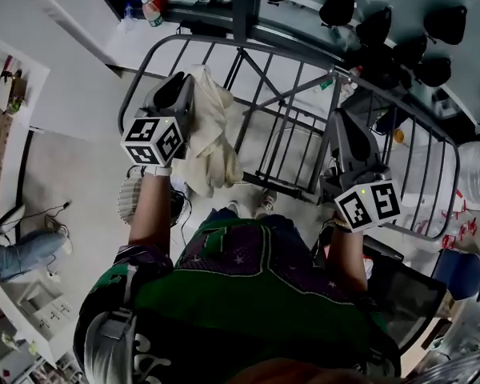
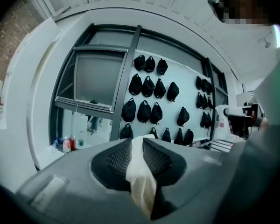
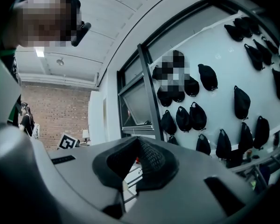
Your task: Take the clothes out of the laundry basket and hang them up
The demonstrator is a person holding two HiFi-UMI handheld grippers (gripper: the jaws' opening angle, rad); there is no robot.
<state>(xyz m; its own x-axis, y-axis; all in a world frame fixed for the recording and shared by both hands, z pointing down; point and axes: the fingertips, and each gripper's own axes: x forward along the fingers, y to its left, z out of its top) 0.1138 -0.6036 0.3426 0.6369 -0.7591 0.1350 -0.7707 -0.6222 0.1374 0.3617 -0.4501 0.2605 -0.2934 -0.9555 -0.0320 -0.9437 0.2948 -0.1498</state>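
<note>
The person stands over a grey metal drying rack (image 1: pixel 282 184) with a claw in each hand. The left claw (image 1: pixel 184 82) sits at the rack's left end, and its own view shows the left claw (image 2: pixel 136 141) narrow, its ribbed pads pressed on a fold of cream cloth (image 2: pixel 141 181) that runs up between them and hangs down toward the camera. In the head view the cream cloth (image 1: pixel 208 134) is bunched against the right side of that claw. From there it trails down across the bars near the rack's left end, its lower part loose and crumpled in front of the near rail.

The right claw (image 1: pixel 342 117) is at the right part of the rack, close above the bars. Whether it touches them cannot be told. Its own view shows the right claw (image 3: pixel 139 141) closed tip to tip with nothing between the pads; thin rack bars show through the gap lower down.

Under the left forearm, on the floor, a pale perforated basket (image 1: pixel 130 197) is partly visible. Beyond the rack, rows of black caps (image 1: pixel 376 26) hang on a light wall, also seen from the left claw (image 2: pixel 143 111) and the right (image 3: pixel 196 115). A few bottles (image 1: pixel 152 10) stand on a ledge past the rack's far left corner.
</note>
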